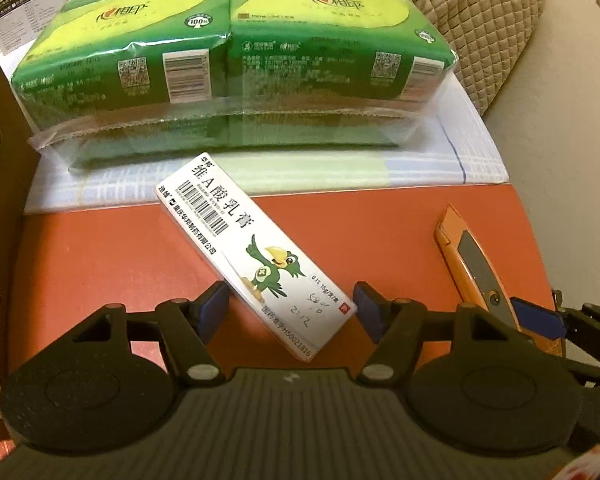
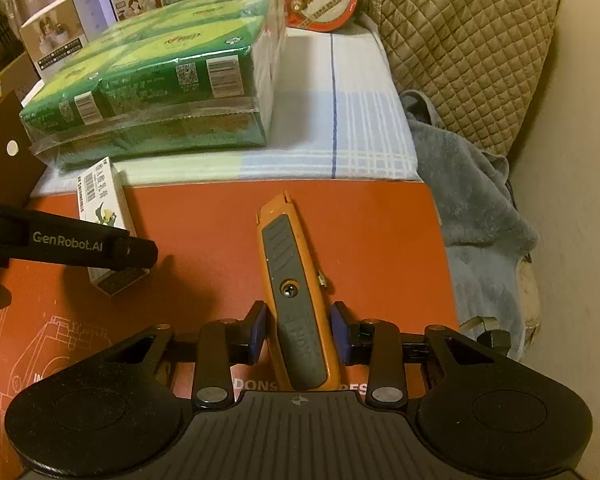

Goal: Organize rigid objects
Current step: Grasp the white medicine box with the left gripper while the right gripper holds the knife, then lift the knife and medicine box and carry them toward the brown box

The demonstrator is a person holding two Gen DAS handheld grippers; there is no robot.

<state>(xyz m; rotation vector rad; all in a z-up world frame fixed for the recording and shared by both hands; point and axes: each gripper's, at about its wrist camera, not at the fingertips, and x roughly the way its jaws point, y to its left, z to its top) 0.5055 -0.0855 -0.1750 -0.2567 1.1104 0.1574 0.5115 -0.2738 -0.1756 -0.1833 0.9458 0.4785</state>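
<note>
Two rigid things to sort, both ahead of a bulky wrapped tissue pack [image 1: 228,60] that sits well beyond the fingertips.

Ointment carton [image 1: 256,256]: lies flat and slanted on the orange mat [image 1: 100,260], near end between the fingers of the left gripper [image 1: 290,308], far end running away past the tips. Probably light, thin card, stiff enough along its length but easy to dent; glossy faces, so likely a little slippery. Best pinched gently across the two long side walls near the middle. Left jaws stand wide, one pad on each side of the carton, close but not clearly pressing. Tool tilted steeply down over the near end.

Utility knife [image 2: 296,300]: lies flat on the mat, tail between the fingers of the right gripper [image 2: 300,328], nose pointing straight away from the tips. Looks denser, hard-bodied, with a grey grip panel that should hold well; better clamped across the handle flanks, away from the blade end. Right jaws narrow, straddling the handle with a sliver of gap each side, not gripping. Tool pitched down, centred on the knife.
</note>
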